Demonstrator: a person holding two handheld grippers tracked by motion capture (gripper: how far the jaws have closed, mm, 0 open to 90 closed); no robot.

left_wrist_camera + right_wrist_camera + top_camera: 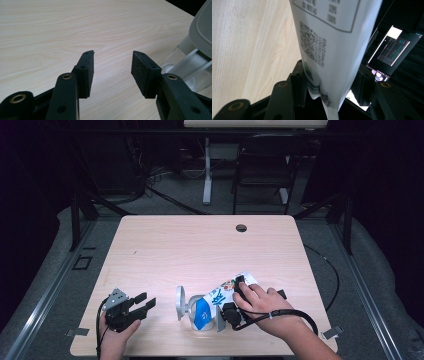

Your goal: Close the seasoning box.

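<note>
A white printed pouch with a blue end hangs tilted, that end lowered at the mouth of a clear container near the table's front edge. The container's grey lid stands open on its left side. My right gripper is shut on the pouch's upper end; in the right gripper view the pouch with its QR code is pinched in my right gripper. My left gripper rests low at the front left, open and holding nothing. In the left gripper view my left gripper spans bare table, with the container and its lid at the right.
The light wooden table has a round cable hole near its far edge. A dark chair and a desk leg stand beyond it. A lit monitor appears past the pouch in the right gripper view.
</note>
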